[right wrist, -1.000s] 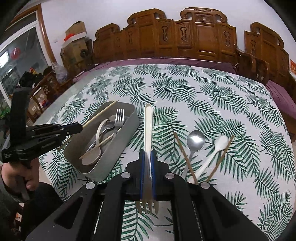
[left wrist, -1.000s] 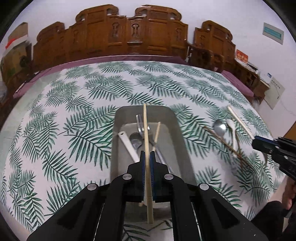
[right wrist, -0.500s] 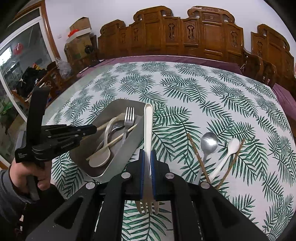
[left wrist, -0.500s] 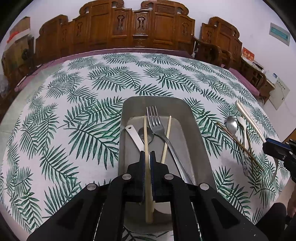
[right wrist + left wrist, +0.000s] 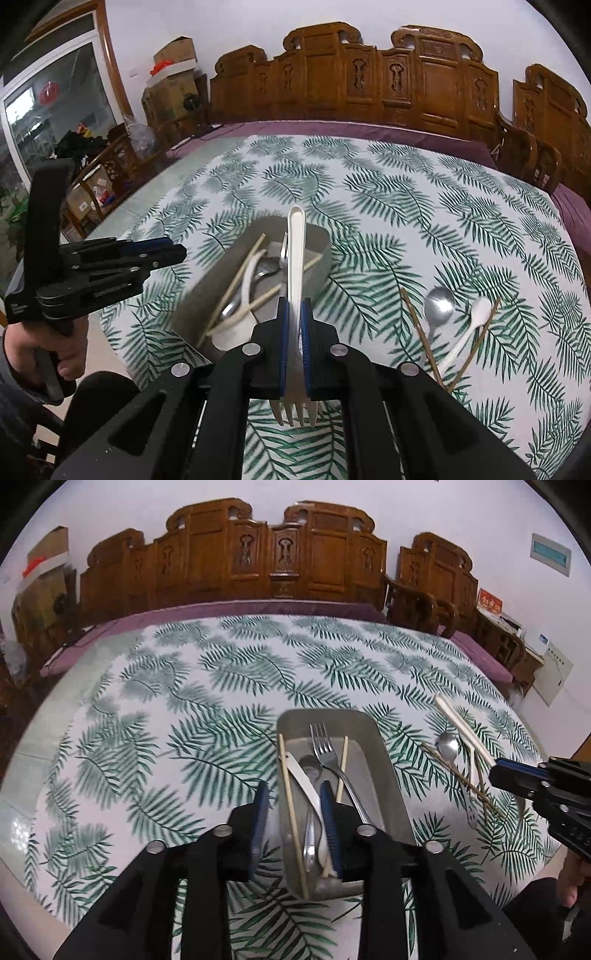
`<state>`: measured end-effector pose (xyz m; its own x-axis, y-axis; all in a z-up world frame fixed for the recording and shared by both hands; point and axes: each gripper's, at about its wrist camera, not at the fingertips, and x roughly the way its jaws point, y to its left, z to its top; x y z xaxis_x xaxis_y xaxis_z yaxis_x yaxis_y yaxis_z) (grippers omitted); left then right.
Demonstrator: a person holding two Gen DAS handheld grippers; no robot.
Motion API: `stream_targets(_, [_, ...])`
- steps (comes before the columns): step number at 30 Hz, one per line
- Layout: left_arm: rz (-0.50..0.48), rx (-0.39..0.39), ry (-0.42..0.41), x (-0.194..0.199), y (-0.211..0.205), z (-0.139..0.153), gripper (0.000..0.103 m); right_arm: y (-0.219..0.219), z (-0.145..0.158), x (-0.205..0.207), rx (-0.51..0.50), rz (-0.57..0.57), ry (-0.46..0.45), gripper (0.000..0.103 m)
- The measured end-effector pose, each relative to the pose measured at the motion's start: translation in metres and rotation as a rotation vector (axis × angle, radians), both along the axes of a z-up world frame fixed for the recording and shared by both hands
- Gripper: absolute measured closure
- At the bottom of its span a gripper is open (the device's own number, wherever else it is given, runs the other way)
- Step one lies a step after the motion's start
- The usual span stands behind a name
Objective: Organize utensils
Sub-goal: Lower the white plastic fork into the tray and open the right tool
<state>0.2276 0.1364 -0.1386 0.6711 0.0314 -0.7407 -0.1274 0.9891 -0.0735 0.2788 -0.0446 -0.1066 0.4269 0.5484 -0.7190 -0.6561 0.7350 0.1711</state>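
Note:
A grey utensil tray [image 5: 384, 760] [image 5: 199, 295] lies on the leaf-print tablecloth. It holds a metal fork [image 5: 328, 757], a metal spoon, a white spoon and two pale chopsticks; one chopstick [image 5: 291, 812] lies along its left wall. My left gripper [image 5: 293, 805] is open and empty, its jaws astride the tray's left wall. My right gripper [image 5: 292, 332] is shut on a white plastic fork [image 5: 295, 266], handle pointing forward above the tray's right side. It also shows in the left wrist view [image 5: 517, 775].
Right of the tray lie a metal spoon [image 5: 437, 306], a white spoon [image 5: 476, 317] and two brown chopsticks [image 5: 421, 332]. Carved wooden chairs [image 5: 280, 557] line the table's far edge. Boxes and clutter [image 5: 170, 85] stand at the left.
My left gripper has opened and let go of the pale chopstick, which now lies in the tray. My right gripper has carried the white fork left, over the tray.

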Motion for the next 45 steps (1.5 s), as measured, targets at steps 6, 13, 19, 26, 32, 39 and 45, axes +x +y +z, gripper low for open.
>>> stream_targets(6, [0.033,0.018,-0.023,-0.013,0.019,0.02,0.023,0.02,0.009,0.0,0.007,0.017,0.003,0.095])
stream_targets(13, [0.047,0.013,-0.029,-0.026,0.037,0.028,0.017,0.044,0.006,0.005,0.007,0.032,0.022,0.095])
stream_targets(19, [0.034,0.028,-0.028,-0.035,0.046,0.028,0.017,0.064,-0.006,0.015,0.022,0.025,0.053,0.095])
stream_targets(26, [0.019,0.03,-0.033,-0.039,0.055,0.028,0.017,0.089,-0.032,0.028,0.003,0.019,0.083,0.095])
stream_targets(32, [0.007,0.017,-0.038,-0.037,0.058,0.025,0.017,0.102,-0.058,0.038,-0.025,0.014,0.127,0.095])
stream_targets(39, [-0.016,0.038,-0.03,-0.035,0.053,0.022,0.017,0.113,-0.082,0.045,-0.029,0.004,0.179,0.095])
stream_targets(45, [-0.016,0.059,-0.039,-0.04,0.045,0.028,0.017,0.117,-0.086,0.042,-0.046,0.017,0.177,0.093])
